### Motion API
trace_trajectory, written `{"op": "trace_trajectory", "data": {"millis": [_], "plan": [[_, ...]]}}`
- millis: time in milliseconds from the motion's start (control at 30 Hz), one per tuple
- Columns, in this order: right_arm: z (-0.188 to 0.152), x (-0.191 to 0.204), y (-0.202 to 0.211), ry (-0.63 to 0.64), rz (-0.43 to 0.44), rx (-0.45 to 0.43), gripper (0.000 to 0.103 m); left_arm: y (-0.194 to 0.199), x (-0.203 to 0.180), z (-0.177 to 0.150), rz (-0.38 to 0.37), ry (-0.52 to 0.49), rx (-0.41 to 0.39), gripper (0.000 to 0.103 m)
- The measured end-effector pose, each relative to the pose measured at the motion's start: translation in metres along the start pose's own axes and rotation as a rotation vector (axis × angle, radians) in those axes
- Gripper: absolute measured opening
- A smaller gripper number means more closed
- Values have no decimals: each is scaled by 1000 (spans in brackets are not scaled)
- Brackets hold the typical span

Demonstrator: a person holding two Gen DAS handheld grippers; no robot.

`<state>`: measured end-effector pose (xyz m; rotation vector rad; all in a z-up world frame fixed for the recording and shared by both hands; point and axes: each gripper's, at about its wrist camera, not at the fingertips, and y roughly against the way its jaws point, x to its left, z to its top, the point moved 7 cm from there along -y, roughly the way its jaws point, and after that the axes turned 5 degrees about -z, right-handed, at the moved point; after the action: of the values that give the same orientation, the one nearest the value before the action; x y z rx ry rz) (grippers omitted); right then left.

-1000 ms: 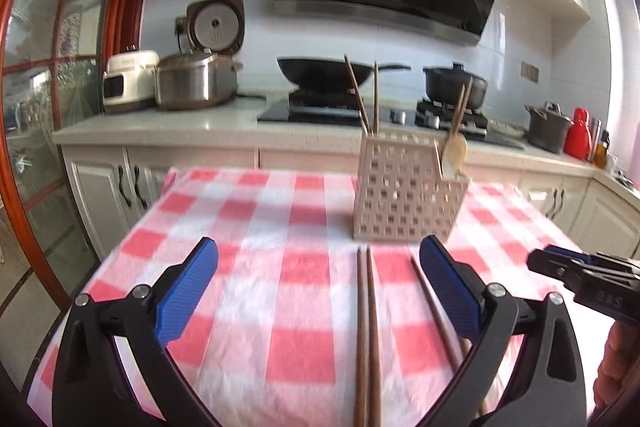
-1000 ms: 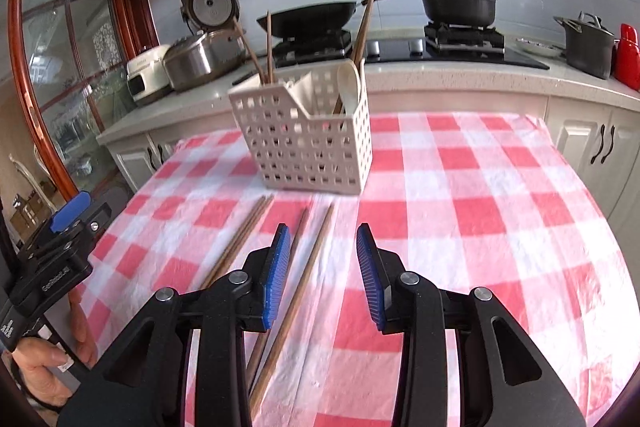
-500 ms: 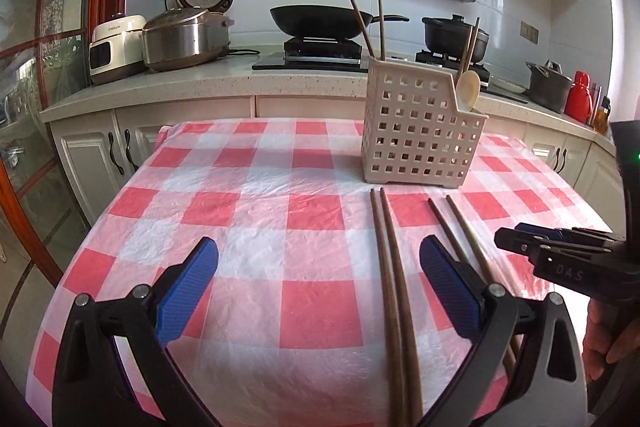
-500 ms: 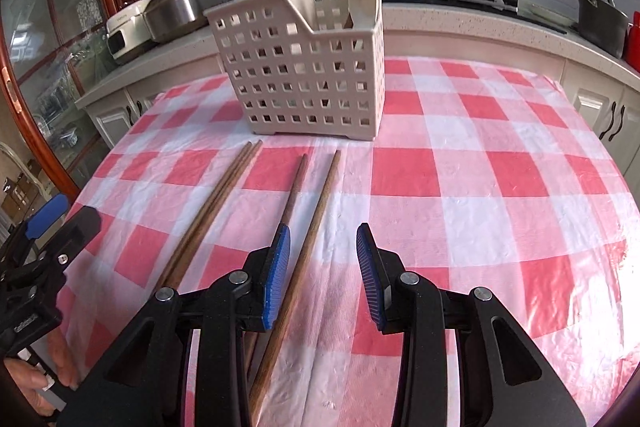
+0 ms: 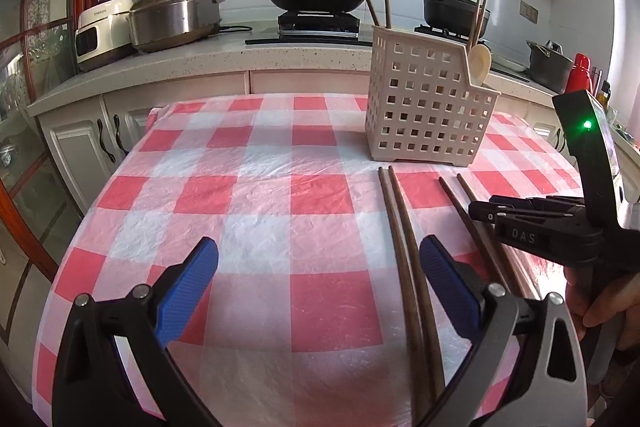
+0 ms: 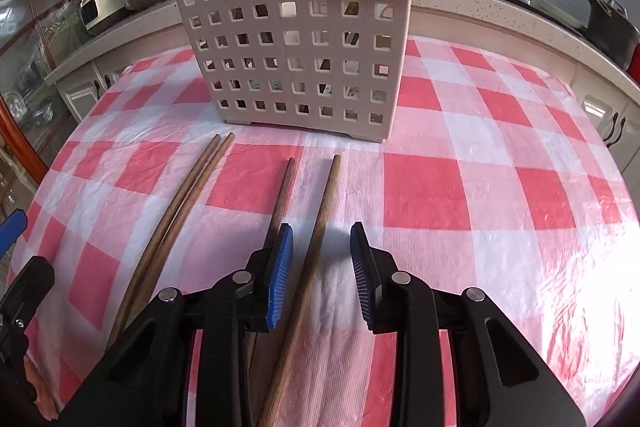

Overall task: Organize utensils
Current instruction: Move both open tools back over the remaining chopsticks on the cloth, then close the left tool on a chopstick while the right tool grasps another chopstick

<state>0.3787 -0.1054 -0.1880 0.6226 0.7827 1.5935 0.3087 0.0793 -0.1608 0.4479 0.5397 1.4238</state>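
Both tongs dropped closer to table; right tongs [image 6: 321,255] narrowing around 1 chopstick [image 6: 316,227], not pinching; left tongs [image 5: 319,279] wide, empty. 4 chopsticks left near front edge; basket [image 6: 296,39] holds a few.

Desk [image 5: 256,211] left half bare, free to pass. Far right: utensil basket [image 6: 296,39] blocks; chopsticks [image 5: 404,247] lie in front, w/ gaps between pairs.
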Motion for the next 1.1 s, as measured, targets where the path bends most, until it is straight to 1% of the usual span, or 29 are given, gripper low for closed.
{"op": "trace_trajectory", "data": {"millis": [67,100,200,267,367,400,433,467,667,733,867,1000,1100], "plan": [[-1,1,1,27,-18,-7,17,-5,-1,2,-2,-4,14,97],[-1,0,2,30,-19,-7,9,-7,-1,3,-5,-3,22,97],[-4,-6,4,9,2,-7,8,-20,-4,6,-20,2,69,97],[-7,-12,5,-6,17,-6,7,-32,-7,7,-31,1,106,93],[-10,-18,8,-19,40,-4,7,-54,-14,6,-42,-19,178,79],[-12,-20,8,-24,49,-4,7,-60,-17,6,-47,-25,192,72],[-13,-22,9,-25,59,-4,7,-67,-20,7,-52,-33,210,68],[-14,-23,10,-26,67,-3,7,-71,-23,7,-55,-38,220,67],[-18,-29,13,-36,102,-2,7,-90,-38,13,-57,-63,246,58],[-18,-30,13,-40,114,-2,7,-94,-39,14,-47,-64,258,53],[-19,-32,13,-46,132,-1,7,-101,-35,13,-35,-62,276,50],[-18,-32,13,-41,133,0,7,-106,-36,16,-33,-74,280,48],[-17,-30,12,-22,116,3,7,-109,-40,18,-44,-87,286,42]]}}
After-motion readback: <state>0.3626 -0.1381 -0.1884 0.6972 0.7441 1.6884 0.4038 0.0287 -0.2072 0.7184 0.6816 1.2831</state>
